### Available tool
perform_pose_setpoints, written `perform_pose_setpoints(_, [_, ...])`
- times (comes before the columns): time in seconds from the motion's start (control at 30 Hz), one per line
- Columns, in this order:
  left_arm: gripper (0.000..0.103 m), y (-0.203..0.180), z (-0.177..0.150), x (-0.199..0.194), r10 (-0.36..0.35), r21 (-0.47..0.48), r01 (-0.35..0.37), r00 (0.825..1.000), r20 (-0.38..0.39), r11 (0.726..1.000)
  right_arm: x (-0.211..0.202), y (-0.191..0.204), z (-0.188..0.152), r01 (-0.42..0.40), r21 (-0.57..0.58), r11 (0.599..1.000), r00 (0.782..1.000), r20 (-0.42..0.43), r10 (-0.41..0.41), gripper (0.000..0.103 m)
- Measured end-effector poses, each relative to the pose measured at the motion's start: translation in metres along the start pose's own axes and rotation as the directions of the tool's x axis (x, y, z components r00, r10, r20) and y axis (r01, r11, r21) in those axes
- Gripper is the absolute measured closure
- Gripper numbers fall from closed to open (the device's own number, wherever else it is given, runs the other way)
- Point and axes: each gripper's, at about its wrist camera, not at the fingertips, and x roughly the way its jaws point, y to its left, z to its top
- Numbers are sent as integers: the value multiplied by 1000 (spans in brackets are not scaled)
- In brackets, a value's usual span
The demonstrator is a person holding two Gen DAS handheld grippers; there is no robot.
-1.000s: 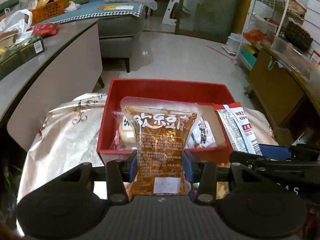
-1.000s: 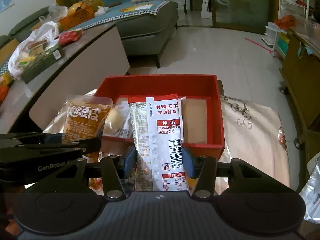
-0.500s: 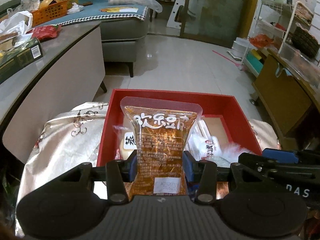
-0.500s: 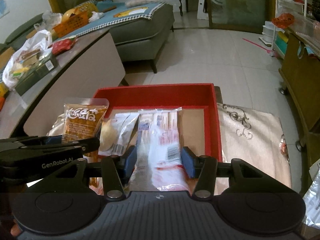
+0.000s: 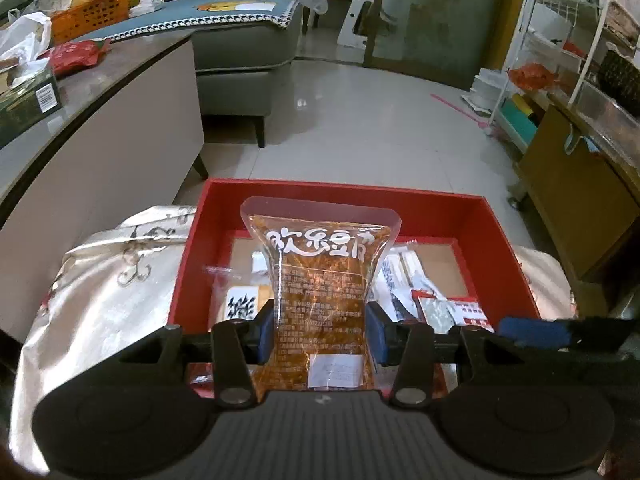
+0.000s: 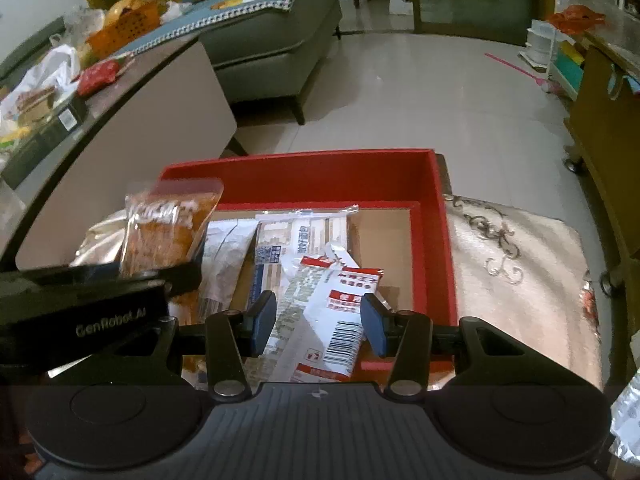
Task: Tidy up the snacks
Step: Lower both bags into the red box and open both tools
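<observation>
A red box stands on a cloth-covered surface with several snack packets inside. My left gripper is shut on an orange packet with white lettering, held upright over the box's near left part. In the right wrist view that orange packet shows at the left. My right gripper has its jaws closing on the lower end of a white and red packet. This packet is crumpled and tipped forward into the box, and both pads touch its edges.
White packets and a bun packet lie on the box floor. A cream patterned cloth spreads either side. A curved beige table is at left, a grey sofa behind, a wooden cabinet at right.
Both grippers have moved forward and slightly down over the red box. The white and red packet has tipped from upright to leaning into the box. The orange packet stays upright.
</observation>
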Motion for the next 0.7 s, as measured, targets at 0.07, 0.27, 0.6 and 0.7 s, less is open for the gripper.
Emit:
perform_pose_setpoints(0.07, [64, -1, 2, 6, 6, 3, -6, 1000, -1, 1000, 6, 1, 2, 6, -3, 1000, 1000, -10, -6, 48])
perform_pose_setpoints(0.27, [63, -2, 8, 19, 7, -5, -7, 1000, -3, 1000, 16, -5, 8, 12, 8, 1000, 1000, -13, -12, 48])
perform_pose_setpoints(0.6, [50, -9, 8, 33, 41, 28, -41, 999, -9, 999, 36, -17, 18, 40, 13, 999, 999, 2, -40, 45])
perform_pose_setpoints(0.7, [48, -8, 8, 33, 47, 24, -47, 999, -10, 999, 41, -21, 20, 52, 18, 998, 999, 3, -52, 38])
